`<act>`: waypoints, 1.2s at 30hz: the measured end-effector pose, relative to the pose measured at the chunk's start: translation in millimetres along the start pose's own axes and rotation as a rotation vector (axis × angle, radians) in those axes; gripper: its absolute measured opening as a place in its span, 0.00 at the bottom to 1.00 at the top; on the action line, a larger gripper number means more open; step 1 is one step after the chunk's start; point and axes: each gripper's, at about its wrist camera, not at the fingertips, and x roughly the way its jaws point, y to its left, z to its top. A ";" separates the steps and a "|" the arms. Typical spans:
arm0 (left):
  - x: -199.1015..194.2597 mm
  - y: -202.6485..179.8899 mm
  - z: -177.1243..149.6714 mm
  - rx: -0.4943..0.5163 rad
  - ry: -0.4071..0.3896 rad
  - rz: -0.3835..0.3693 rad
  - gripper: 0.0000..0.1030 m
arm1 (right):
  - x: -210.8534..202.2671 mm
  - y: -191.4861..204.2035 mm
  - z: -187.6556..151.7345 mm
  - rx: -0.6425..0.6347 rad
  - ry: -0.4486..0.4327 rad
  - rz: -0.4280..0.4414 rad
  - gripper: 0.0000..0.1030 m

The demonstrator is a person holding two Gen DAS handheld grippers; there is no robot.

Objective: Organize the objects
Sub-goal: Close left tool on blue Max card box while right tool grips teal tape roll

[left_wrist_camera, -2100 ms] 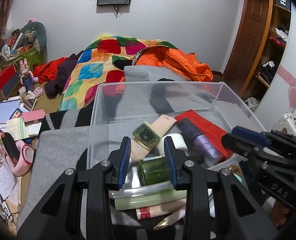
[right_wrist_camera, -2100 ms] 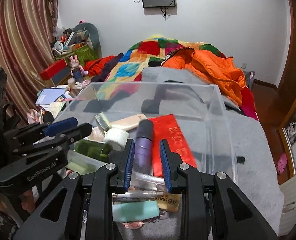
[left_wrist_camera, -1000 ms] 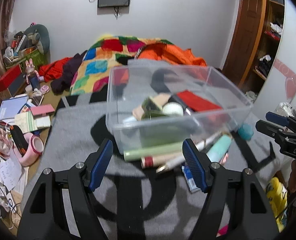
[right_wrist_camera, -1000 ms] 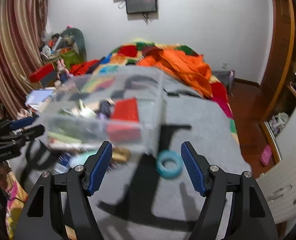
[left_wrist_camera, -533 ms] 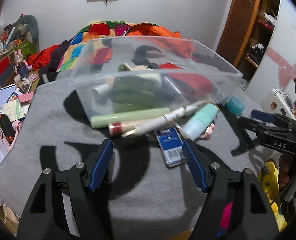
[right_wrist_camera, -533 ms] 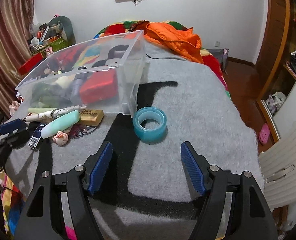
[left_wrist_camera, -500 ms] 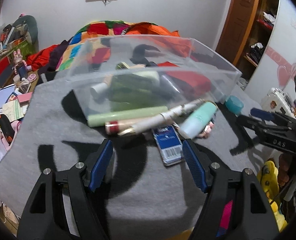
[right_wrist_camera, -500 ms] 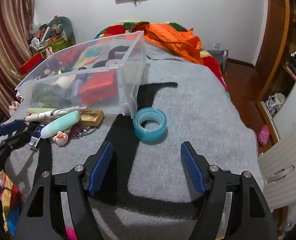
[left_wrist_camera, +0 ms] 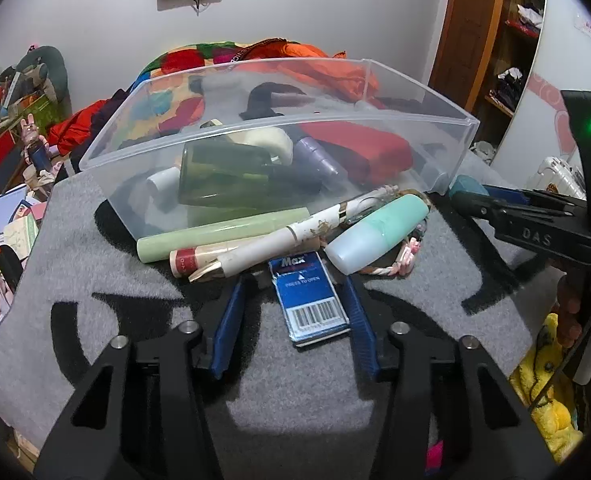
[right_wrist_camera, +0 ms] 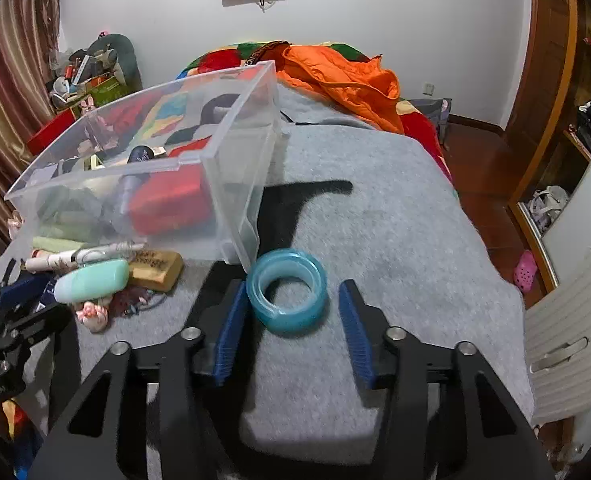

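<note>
Beside the clear plastic bin (left_wrist_camera: pixel 143 140), our two grippers are each closing around a small item on the grey blanket (right_wrist_camera: pixel 375 208).

Left of the bin's front wall lies a row of loose things: a pale green tube (left_wrist_camera: pixel 223 232), a white pen (left_wrist_camera: pixel 295 236) and a mint-capped bottle (left_wrist_camera: pixel 379 232), all touching or just in front of that wall. Just in front of these, our left gripper (left_wrist_camera: pixel 291 312) has a blue staple box (left_wrist_camera: pixel 311 300) between its blue pads, which are narrowing; one pad sits against the box's edge, the other stands a little apart. At the bin's right front corner, touching it, a teal tape roll (right_wrist_camera: pixel 287 292) lies flat, and our right gripper (right_wrist_camera: pixel 291 320) is closing on it, with a gap on the right side. Inside the bin we see a dark green bottle (left_wrist_camera: pixel 231 176) and a red pouch (left_wrist_camera: pixel 359 148).
</note>
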 end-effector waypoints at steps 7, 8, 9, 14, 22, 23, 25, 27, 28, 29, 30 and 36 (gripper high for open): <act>-9.2 12.5 -5.6 -0.036 -0.013 -0.012 0.26 | -0.1 5.4 -2.2 -0.009 -0.019 -0.003 0.34; -9.9 13.5 -5.9 -0.041 -0.015 -0.011 0.26 | -2.2 6.5 -4.4 -0.010 -0.020 -0.001 0.34; -11.6 15.0 -6.4 -0.049 -0.016 -0.012 0.26 | -4.6 7.6 -7.1 -0.008 -0.020 0.006 0.34; -19.8 16.3 -10.7 -0.062 -0.026 -0.021 0.26 | -18.8 16.4 -19.2 -0.017 -0.019 0.047 0.34; -37.7 15.1 -3.8 -0.071 -0.074 -0.030 0.26 | -47.1 36.9 -26.1 -0.057 -0.056 0.112 0.34; -40.3 15.1 -1.9 -0.071 -0.081 -0.032 0.26 | -49.8 38.9 -25.9 -0.060 -0.062 0.117 0.34; -45.8 14.8 1.4 -0.071 -0.096 -0.037 0.26 | -55.6 42.2 -24.1 -0.066 -0.076 0.126 0.34; -51.9 13.9 4.4 -0.068 -0.113 -0.040 0.26 | -60.1 44.9 -20.0 -0.070 -0.089 0.135 0.34; -54.5 13.4 5.6 -0.067 -0.121 -0.041 0.26 | -61.7 45.5 -18.3 -0.072 -0.095 0.139 0.34; -57.0 13.1 6.8 -0.066 -0.128 -0.042 0.26 | -63.6 47.0 -16.7 -0.076 -0.101 0.142 0.34; -60.2 12.6 8.6 -0.064 -0.138 -0.043 0.26 | -66.6 49.1 -14.3 -0.082 -0.110 0.142 0.34; -70.5 12.0 19.6 -0.056 -0.178 -0.039 0.26 | -79.0 57.7 0.5 -0.110 -0.160 0.143 0.34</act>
